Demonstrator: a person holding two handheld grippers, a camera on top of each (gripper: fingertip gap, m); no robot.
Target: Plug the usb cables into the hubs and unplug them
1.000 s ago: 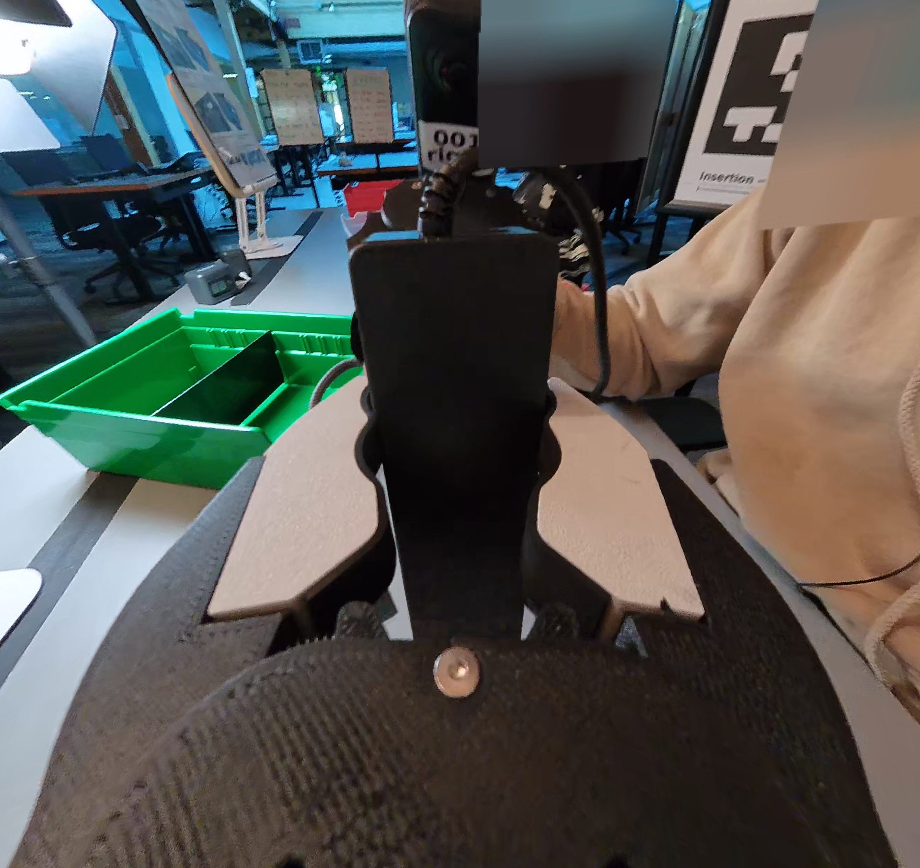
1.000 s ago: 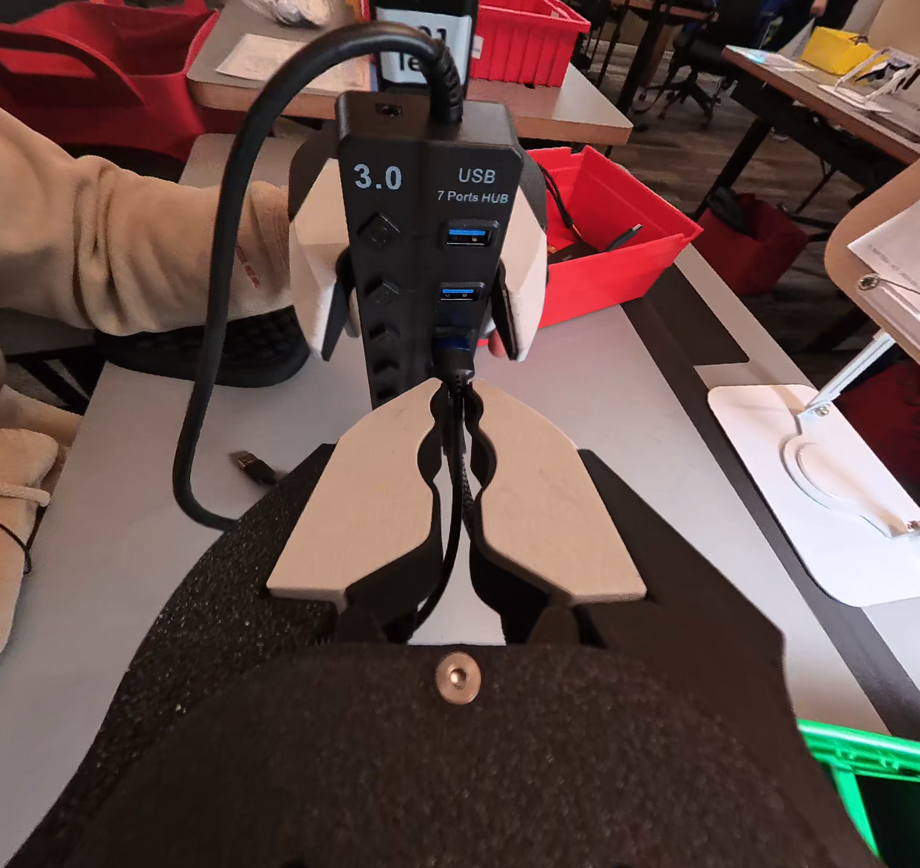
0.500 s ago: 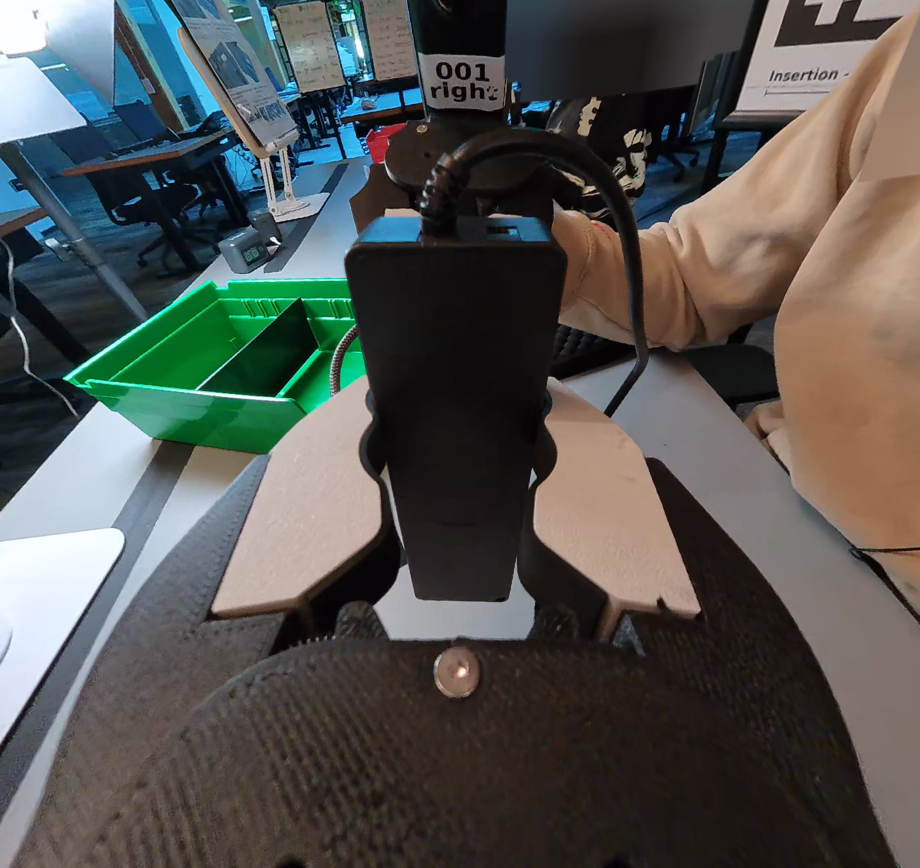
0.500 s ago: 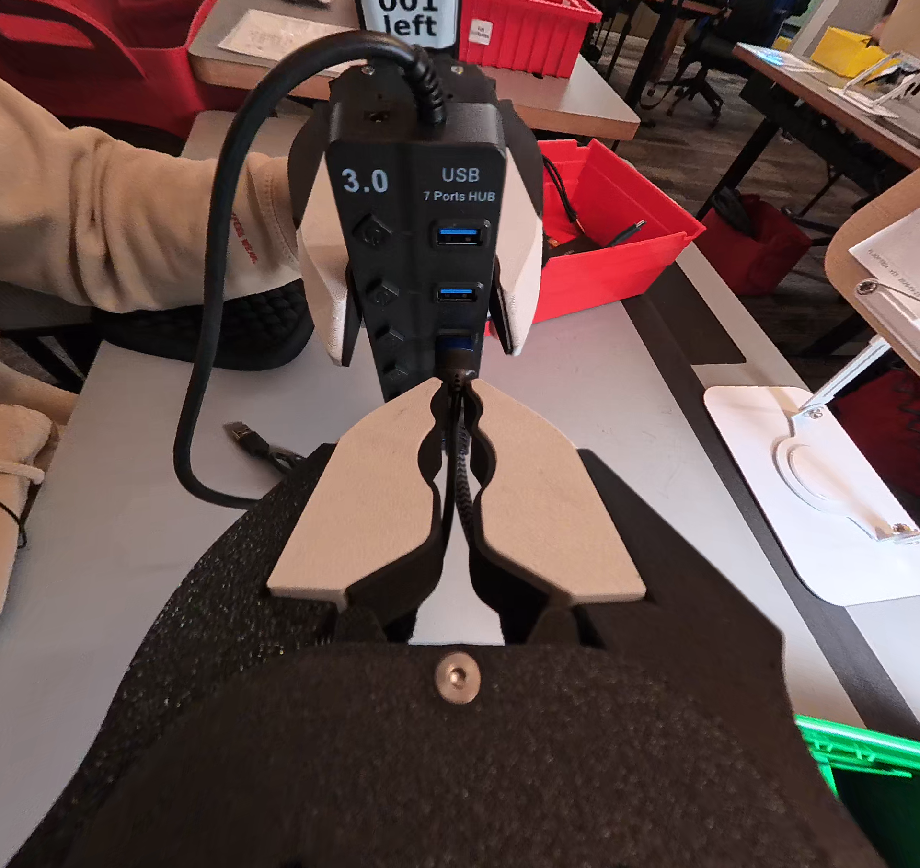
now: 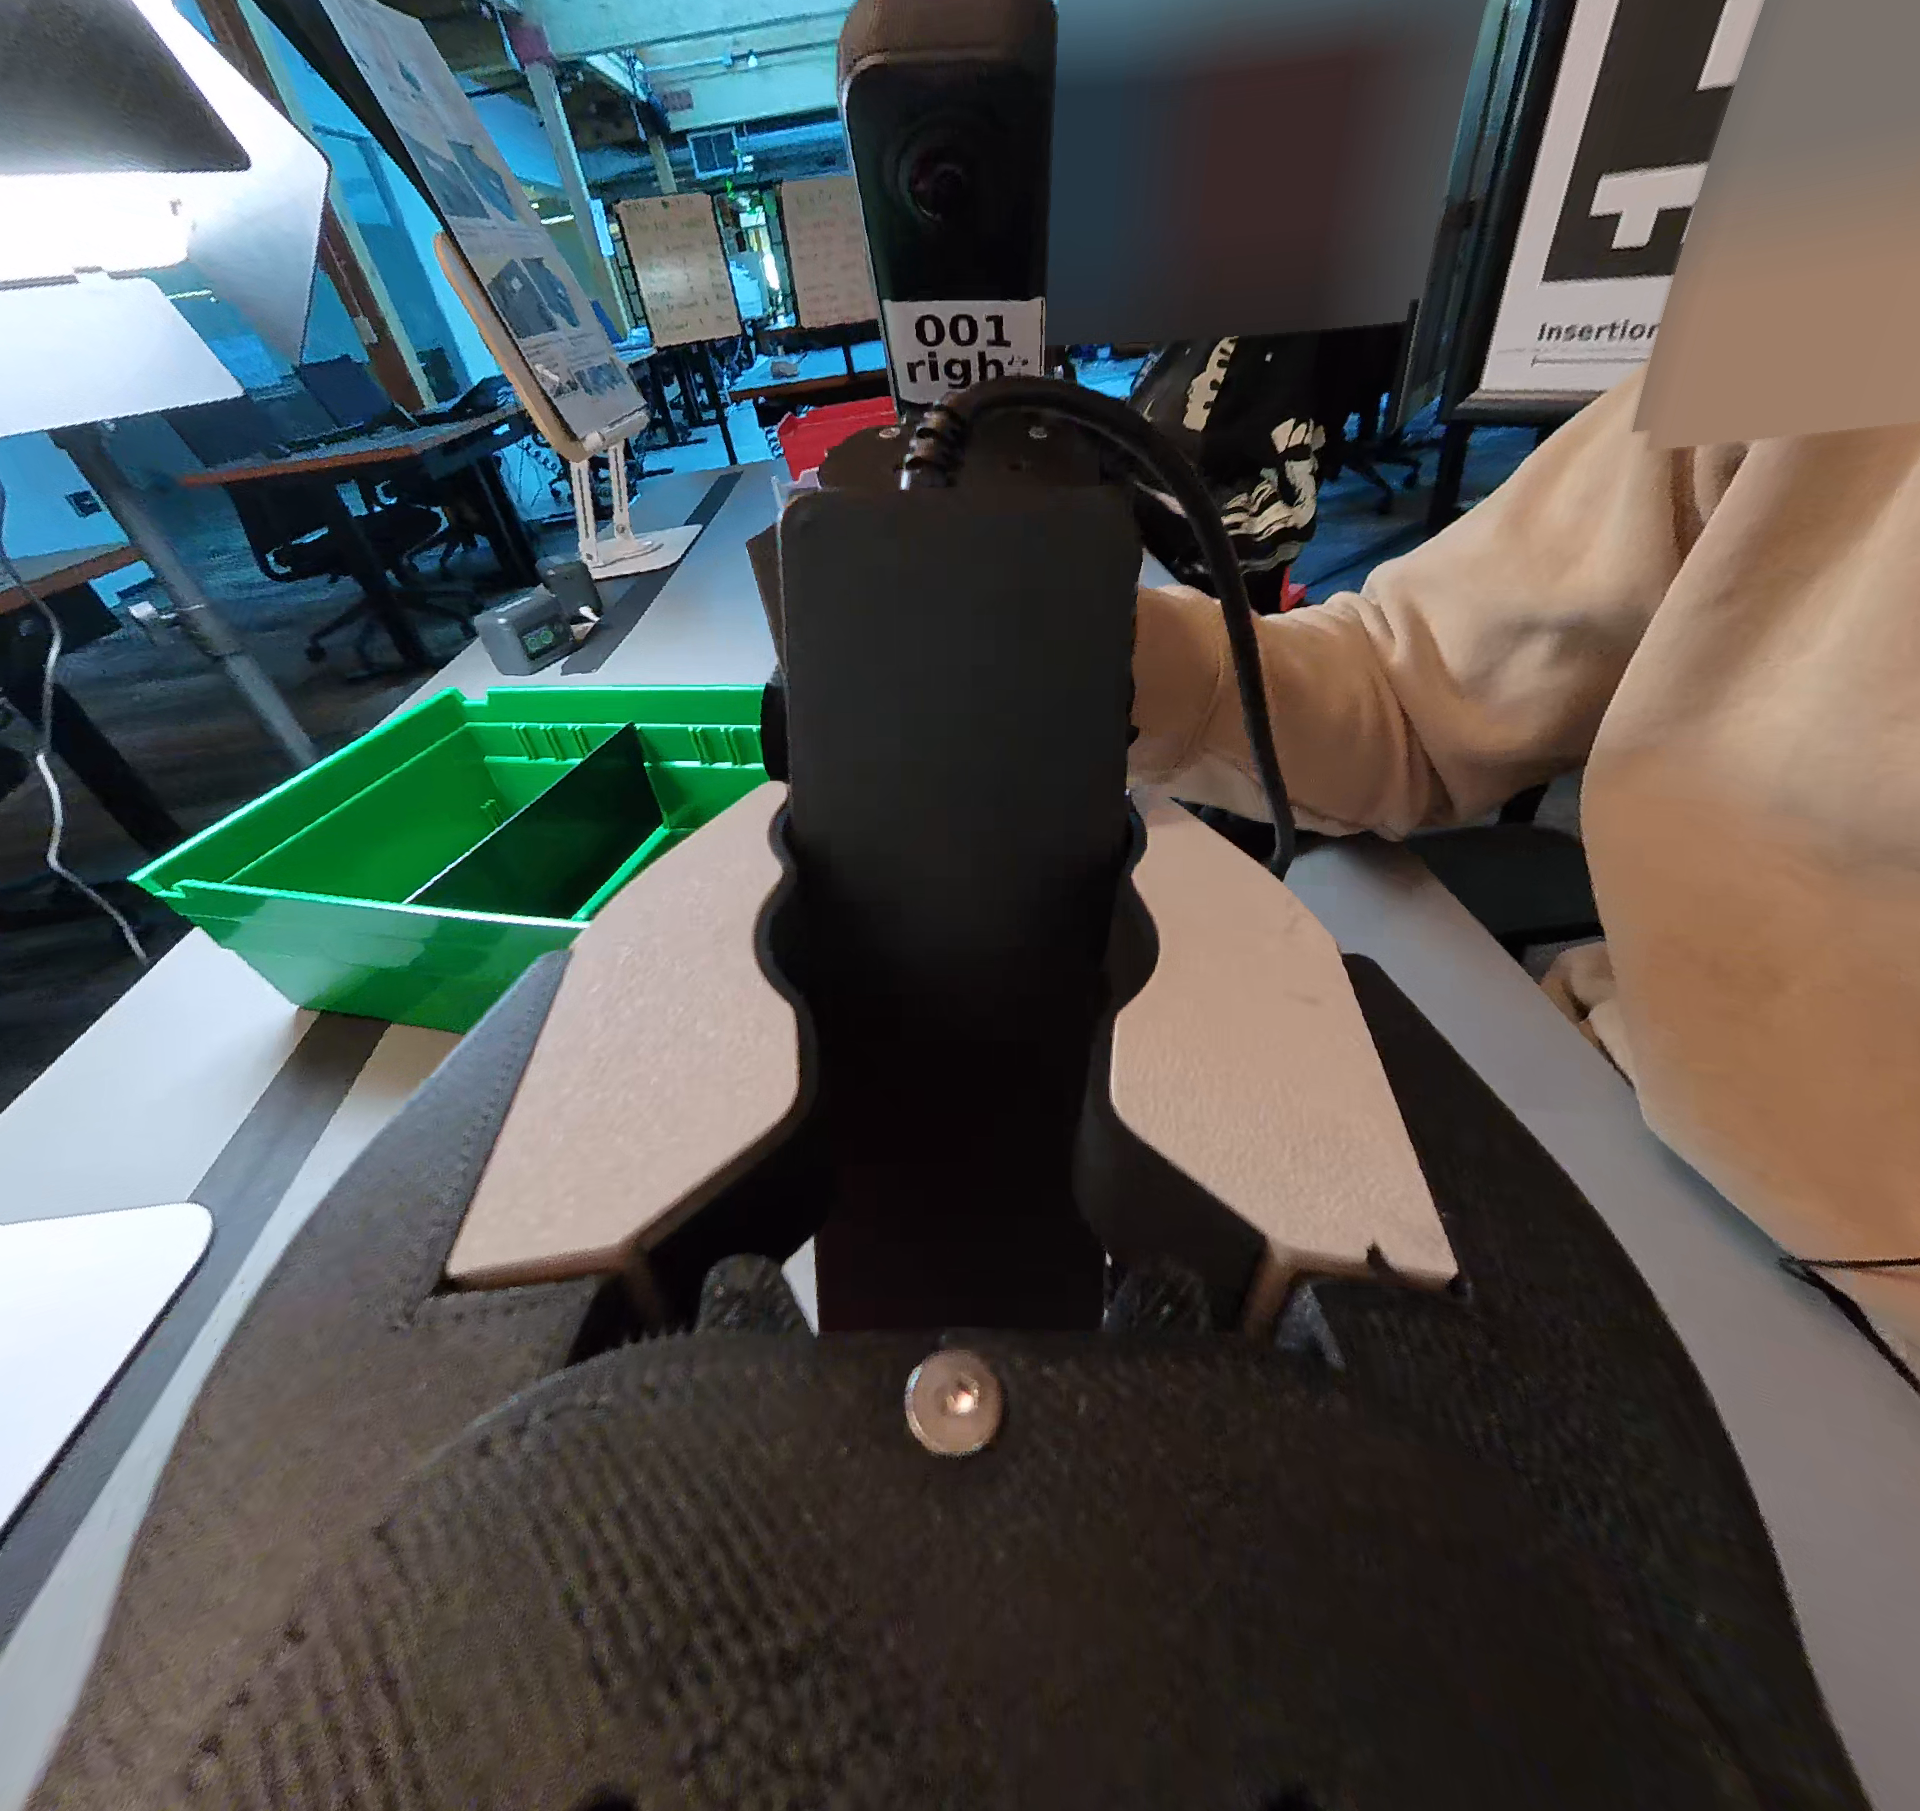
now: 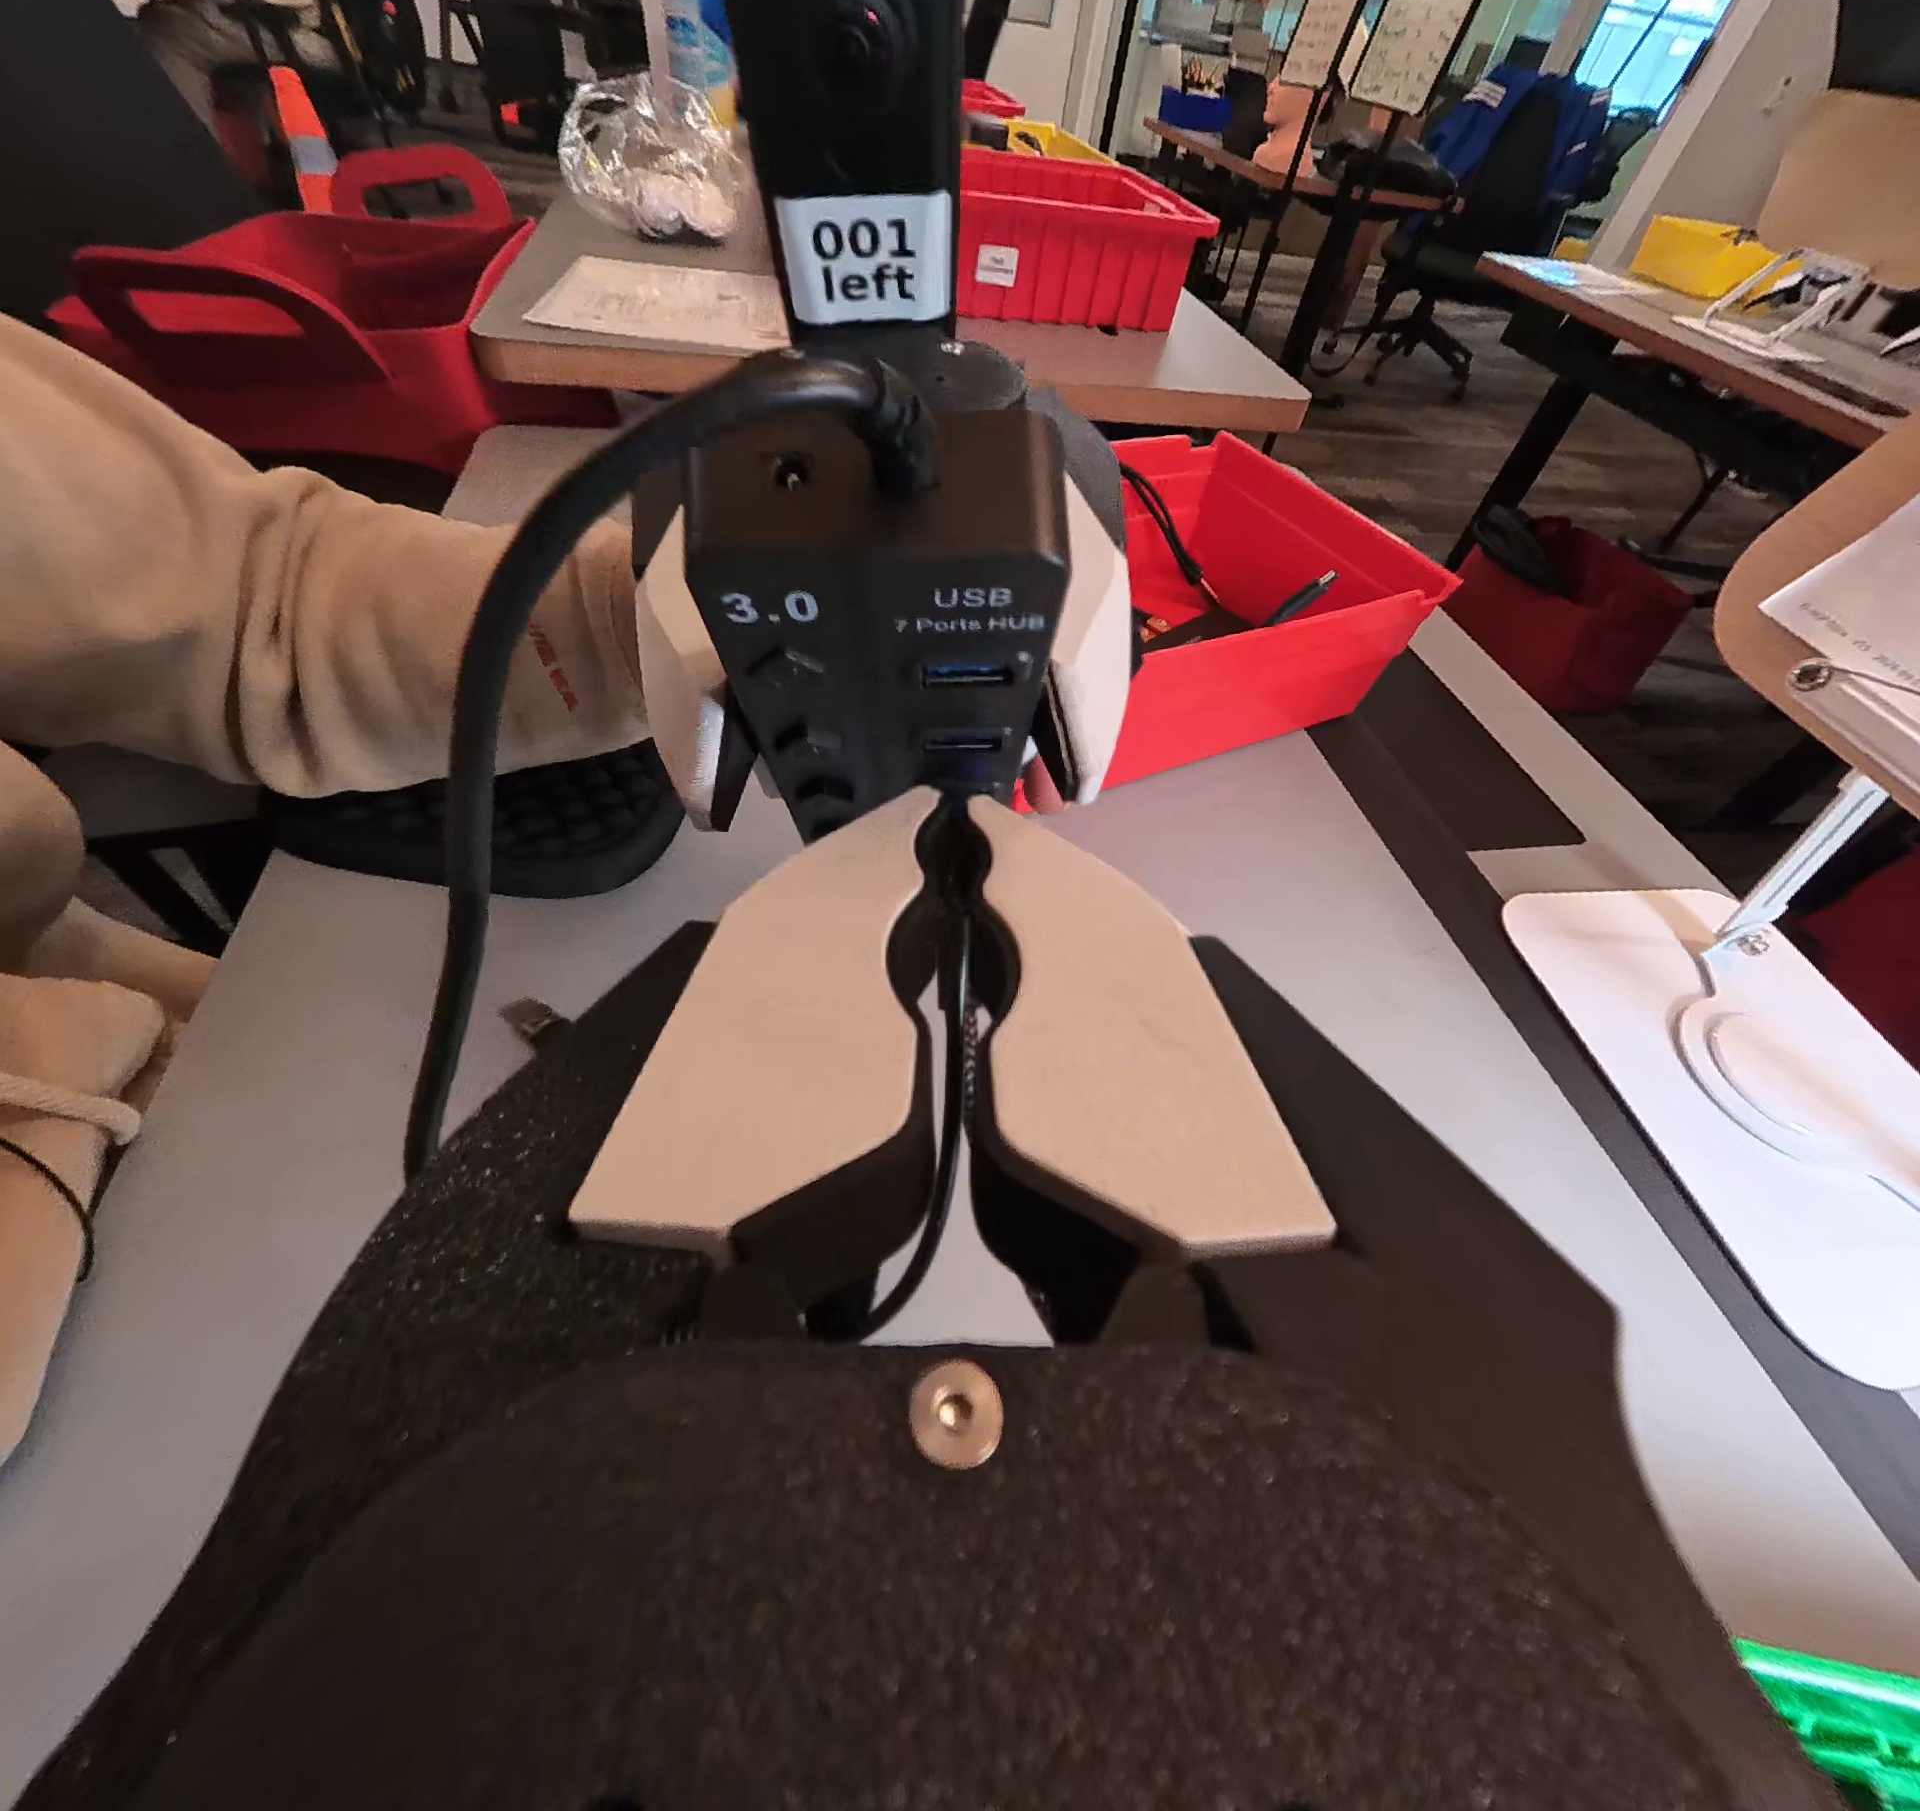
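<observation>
A black multi-port USB hub (image 5: 956,722) stands upright between my left gripper's (image 5: 956,811) pale fingers, its plain back toward that camera. In the right wrist view the hub's port face (image 6: 883,608) shows, with my left gripper's (image 6: 883,722) white fingers (image 6: 681,722) on either side of it. My right gripper (image 6: 954,811) is shut on the plug of a thin braided USB cable (image 6: 961,1023), at the hub's third port from the top. The two upper blue ports are empty. The hub's own thick black cable (image 6: 478,774) loops down to the table, where its plug (image 6: 525,1013) lies.
A green bin (image 5: 312,888) stands on the grey table beyond and left of my left gripper. A red bin (image 6: 1278,660) with cables stands behind the hub. A white lamp base (image 6: 1714,1086) lies at the right. A person's beige sleeve (image 6: 260,618) reaches in.
Both grippers stay shut and the plug stays at the third port. The hub and both grippers have tilted together, so the background has shifted in both views.
</observation>
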